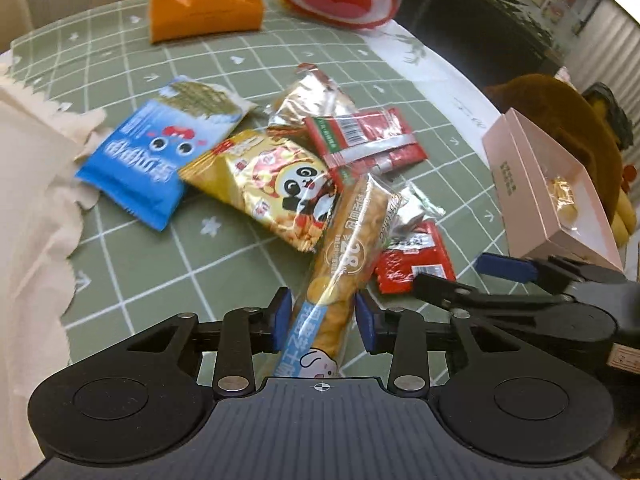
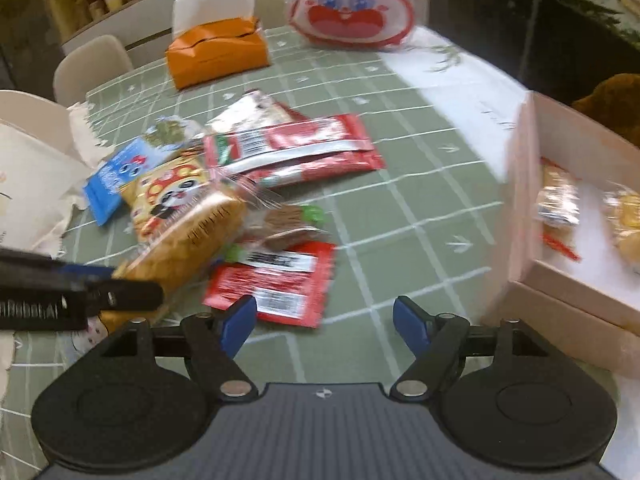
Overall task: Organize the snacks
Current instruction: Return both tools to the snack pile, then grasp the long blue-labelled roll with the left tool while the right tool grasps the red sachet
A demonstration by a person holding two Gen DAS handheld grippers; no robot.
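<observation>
A long golden bread packet [image 1: 348,248] lies on the snack pile, and its near end runs between the blue pads of my left gripper [image 1: 323,322]. The pads flank it closely without visibly squeezing it. Behind it lie a yellow panda bag [image 1: 276,188], a blue seaweed packet [image 1: 148,160] and red packets [image 1: 360,140]. My right gripper [image 2: 326,324] stands open over bare green cloth, with a red packet [image 2: 276,280] just ahead of its left finger. The same bread packet [image 2: 188,236] and my left gripper [image 2: 108,280] show at the left of the right wrist view.
A pink box [image 2: 520,208] holding a few snacks stands at the right table edge, with a brown plush [image 1: 560,104] behind it. An orange tissue box [image 2: 218,56] and a rabbit-print bag [image 2: 352,4] stand at the back. A cream cloth bag [image 1: 28,200] fills the left.
</observation>
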